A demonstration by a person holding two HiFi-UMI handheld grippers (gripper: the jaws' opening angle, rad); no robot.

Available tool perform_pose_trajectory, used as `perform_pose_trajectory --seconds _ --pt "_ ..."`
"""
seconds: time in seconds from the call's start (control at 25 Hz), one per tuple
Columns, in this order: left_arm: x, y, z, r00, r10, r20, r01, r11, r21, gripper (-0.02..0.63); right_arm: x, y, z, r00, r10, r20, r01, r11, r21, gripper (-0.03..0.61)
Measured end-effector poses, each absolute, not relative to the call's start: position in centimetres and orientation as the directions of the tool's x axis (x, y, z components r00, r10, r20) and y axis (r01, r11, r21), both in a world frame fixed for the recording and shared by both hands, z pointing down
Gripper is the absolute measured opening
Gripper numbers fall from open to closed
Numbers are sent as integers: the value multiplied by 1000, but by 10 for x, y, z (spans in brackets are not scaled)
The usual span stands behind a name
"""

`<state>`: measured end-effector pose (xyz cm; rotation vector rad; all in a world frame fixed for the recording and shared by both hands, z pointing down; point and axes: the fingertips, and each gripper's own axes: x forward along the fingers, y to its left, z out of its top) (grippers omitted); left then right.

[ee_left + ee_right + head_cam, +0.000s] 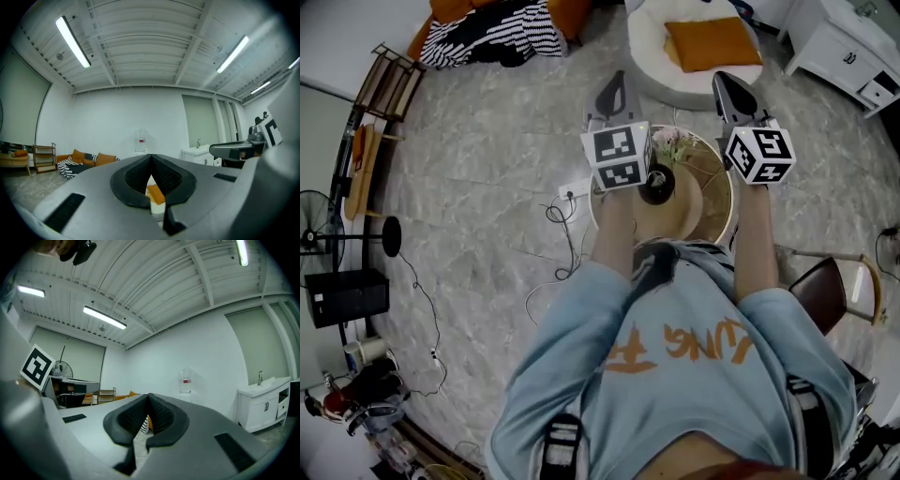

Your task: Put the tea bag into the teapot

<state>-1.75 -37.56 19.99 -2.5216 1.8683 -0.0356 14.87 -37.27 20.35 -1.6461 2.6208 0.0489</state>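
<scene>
In the head view a small round wooden table [718, 202] stands just in front of the person. On it sits a dark round vessel [656, 184] that looks like the teapot, with a small bunch of flowers [673, 143] behind it. I see no tea bag in any view. My left gripper [614, 92] and right gripper [731, 91] are held level above the table, side by side, pointing out into the room. In the left gripper view the left gripper [151, 157] is shut on nothing. The right gripper [149, 396] is likewise shut and empty.
A white round armchair [649, 47] with an orange cushion [711, 41] stands beyond the table. A white cabinet [844, 52] is at the far right, a striped sofa [492, 33] far left. Cables [558, 220] trail on the floor. A brown chair [825, 286] stands at the person's right.
</scene>
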Motion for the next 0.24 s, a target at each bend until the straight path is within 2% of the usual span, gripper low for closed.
perform_pose_trajectory --seconds 0.24 --pt "-12 -385 218 289 -957 30 -957 -289 -24 25 153 -385 216 -439 -897 -57 -898 440 4 14"
